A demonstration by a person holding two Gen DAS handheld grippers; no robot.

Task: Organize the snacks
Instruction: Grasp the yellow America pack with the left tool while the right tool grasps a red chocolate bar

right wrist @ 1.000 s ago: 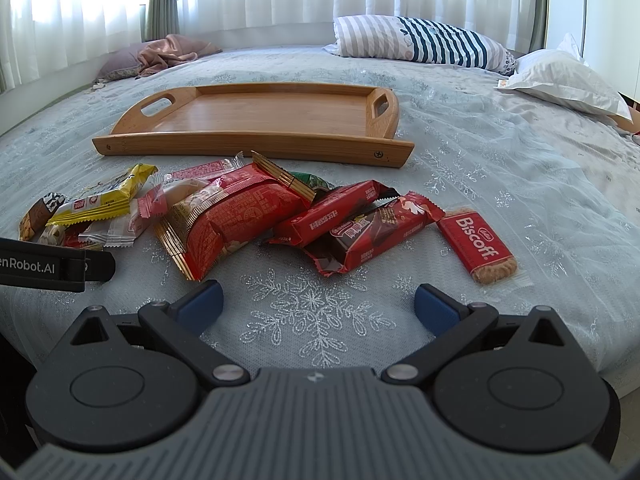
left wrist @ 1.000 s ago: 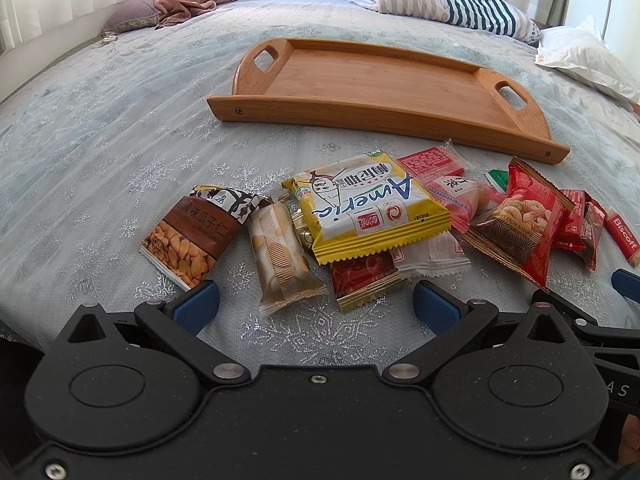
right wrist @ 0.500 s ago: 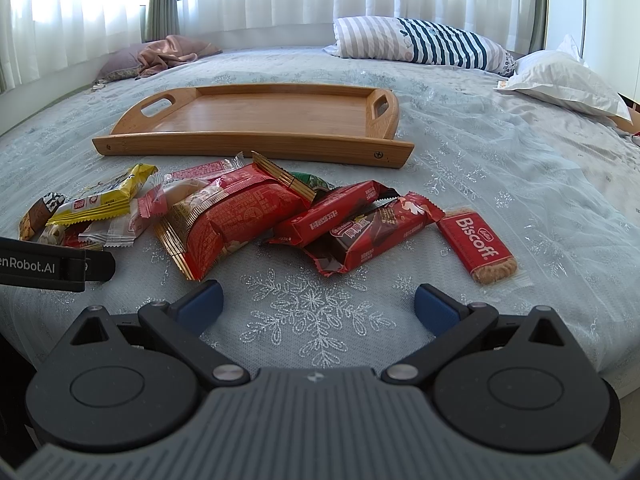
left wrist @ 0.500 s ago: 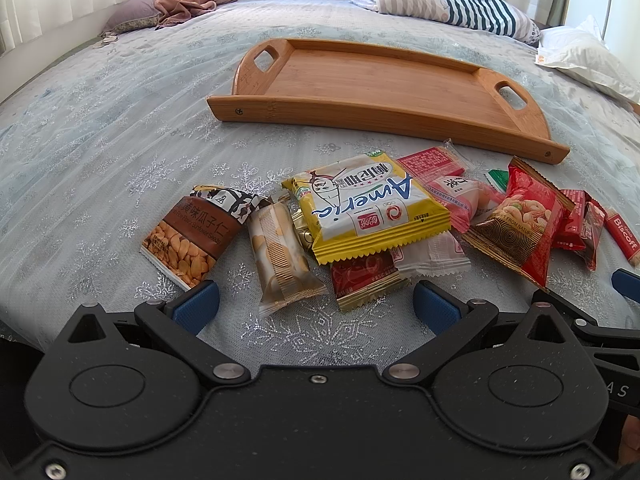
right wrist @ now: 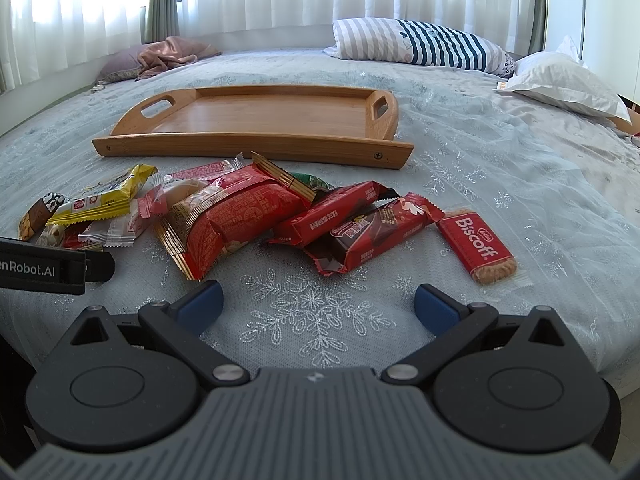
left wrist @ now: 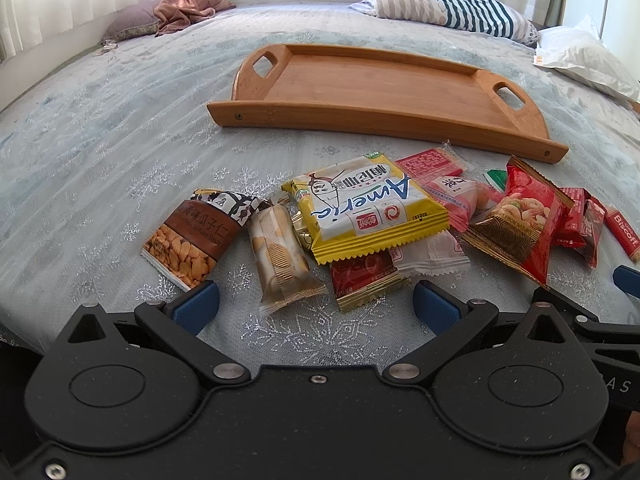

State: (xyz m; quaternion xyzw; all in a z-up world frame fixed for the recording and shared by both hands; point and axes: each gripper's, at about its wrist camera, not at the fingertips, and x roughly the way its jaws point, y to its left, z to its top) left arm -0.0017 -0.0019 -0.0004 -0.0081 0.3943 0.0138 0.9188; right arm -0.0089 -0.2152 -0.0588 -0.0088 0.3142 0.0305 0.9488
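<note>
A pile of snack packets lies on the bed in front of an empty wooden tray. In the left wrist view I see a brown nut packet, a biscuit packet, a yellow Americ packet and a red nut bag. In the right wrist view I see the red bag, red chocolate bars and a Biscoff packet. My left gripper is open and empty just short of the biscuit packet. My right gripper is open and empty short of the chocolate bars.
The bed has a pale embroidered cover. A striped pillow and a white pillow lie at the back right, a pink cloth at the back left. The left gripper's side shows at the right view's left edge.
</note>
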